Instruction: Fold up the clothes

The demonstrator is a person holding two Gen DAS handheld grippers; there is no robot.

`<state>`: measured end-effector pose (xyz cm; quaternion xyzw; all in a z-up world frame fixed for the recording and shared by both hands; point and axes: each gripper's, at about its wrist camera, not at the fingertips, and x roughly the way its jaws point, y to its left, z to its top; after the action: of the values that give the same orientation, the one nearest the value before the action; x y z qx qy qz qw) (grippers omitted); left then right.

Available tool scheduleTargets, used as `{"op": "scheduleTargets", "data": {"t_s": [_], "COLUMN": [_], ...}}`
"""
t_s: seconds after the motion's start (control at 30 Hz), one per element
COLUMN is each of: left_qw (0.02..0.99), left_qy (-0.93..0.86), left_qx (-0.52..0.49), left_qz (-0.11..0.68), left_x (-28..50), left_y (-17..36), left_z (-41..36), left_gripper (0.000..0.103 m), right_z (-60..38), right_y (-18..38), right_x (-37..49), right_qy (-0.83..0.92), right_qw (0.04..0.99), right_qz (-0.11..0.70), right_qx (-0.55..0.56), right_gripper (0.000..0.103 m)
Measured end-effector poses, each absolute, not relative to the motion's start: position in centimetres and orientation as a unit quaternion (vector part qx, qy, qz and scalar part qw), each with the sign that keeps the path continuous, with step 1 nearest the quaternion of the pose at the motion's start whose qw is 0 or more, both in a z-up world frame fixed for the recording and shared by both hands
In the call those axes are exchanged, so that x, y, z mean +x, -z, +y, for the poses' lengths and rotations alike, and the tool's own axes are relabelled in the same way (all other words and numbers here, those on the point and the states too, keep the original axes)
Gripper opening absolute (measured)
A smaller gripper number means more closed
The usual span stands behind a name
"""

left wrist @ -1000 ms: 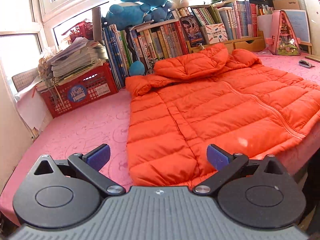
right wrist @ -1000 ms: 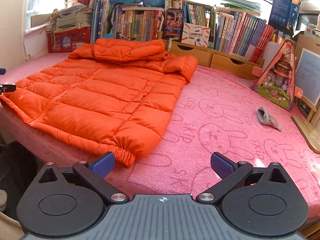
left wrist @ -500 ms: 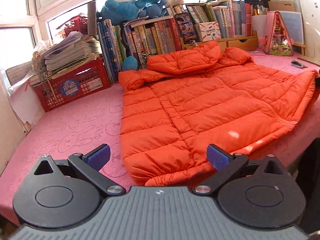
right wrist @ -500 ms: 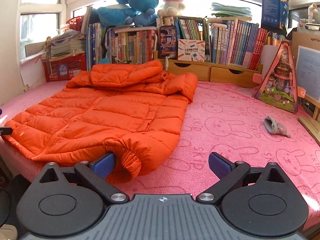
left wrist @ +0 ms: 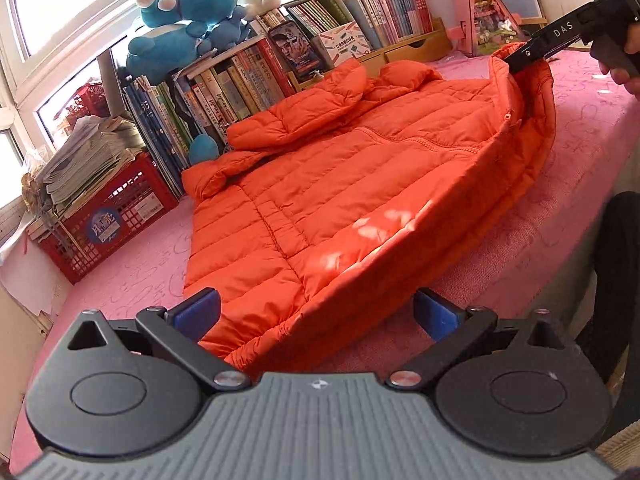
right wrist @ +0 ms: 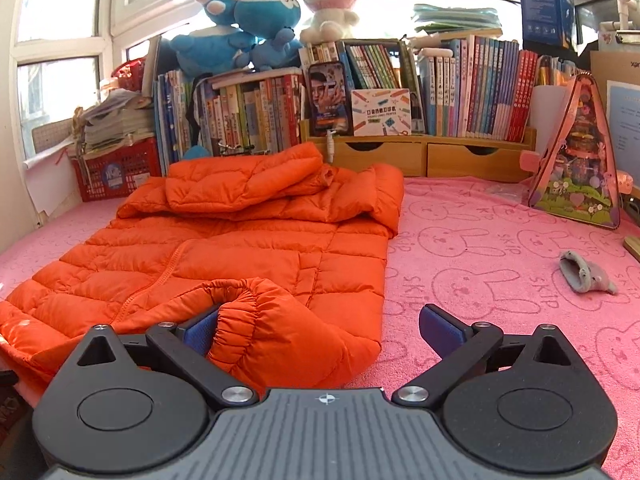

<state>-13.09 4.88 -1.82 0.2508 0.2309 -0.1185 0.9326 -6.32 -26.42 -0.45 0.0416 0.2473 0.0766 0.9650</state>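
Both pairs of jaws stand spread, pinching nothing; the left gripper (left wrist: 316, 316) has the orange jacket's (left wrist: 360, 184) near hem corner between its fingers, the right gripper (right wrist: 320, 330) the elastic cuff (right wrist: 240, 312) against its left pad; the jacket lies flat on the pink bedcover (right wrist: 480, 248); I'd judge each should close deep on the fabric before lifting, then carry both corners evenly.

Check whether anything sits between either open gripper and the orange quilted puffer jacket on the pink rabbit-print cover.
Nothing visible does. The left gripper already has the orange quilted puffer jacket's hem corner between its open fingers, and the right gripper has the other hem corner between its own.
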Motion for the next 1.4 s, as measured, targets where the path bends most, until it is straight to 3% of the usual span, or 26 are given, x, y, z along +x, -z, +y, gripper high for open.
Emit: {"op": "scheduleTargets", "data": {"t_s": [0.4, 0.73, 0.83, 1.03, 1.27, 1.3, 1.33, 1.37, 1.4], "left_qw": [0.947, 0.974, 0.973, 0.973, 0.972, 0.972, 0.972, 0.972, 0.972], "left_qy": [0.080, 0.086, 0.079, 0.073, 0.070, 0.068, 0.067, 0.063, 0.059], "left_qx": [0.259, 0.016, -0.004, -0.003, -0.018, -0.021, -0.024, -0.027, -0.029], "left_qz": [0.170, 0.209, 0.216, 0.219, 0.223, 0.224, 0.225, 0.226, 0.226], "left_x": [-9.4, -4.1, -3.4, -2.7, -1.6, -1.4, -1.2, -1.0, -0.7], "left_y": [0.3, -3.8, -3.8, -3.8, -3.9, -3.9, -3.9, -3.9, -3.9], "left_z": [3.5, 10.0, 10.8, 10.8, 11.2, 11.3, 11.5, 11.7, 11.8], "left_gripper": [0.103, 0.103, 0.103, 0.103, 0.103, 0.103, 0.103, 0.103, 0.103], "right_z": [-28.2, -35.2, -35.8, -30.2, -24.5, -24.0, -23.7, -23.7, -23.8], "right_y": [1.2, -2.2, -2.9, 0.1, 2.7, 2.9, 3.0, 2.8, 2.4], "right_x": [-2.4, -6.8, -8.3, -11.6, -11.5, -10.9, -10.1, -9.3, -8.6], "right_qy": [-0.050, -0.125, -0.069, -0.085, -0.137, -0.142, -0.153, -0.159, -0.161], "right_qw": [0.954, 0.956, 0.977, 0.950, 0.926, 0.924, 0.921, 0.924, 0.930], "right_qz": [0.266, 0.181, 0.175, 0.208, 0.155, 0.160, 0.175, 0.184, 0.189], "right_qx": [0.132, 0.194, 0.103, -0.218, -0.315, -0.318, -0.312, -0.294, -0.272], "right_gripper": [0.102, 0.103, 0.103, 0.103, 0.100, 0.084, 0.041, 0.025, 0.025]}}
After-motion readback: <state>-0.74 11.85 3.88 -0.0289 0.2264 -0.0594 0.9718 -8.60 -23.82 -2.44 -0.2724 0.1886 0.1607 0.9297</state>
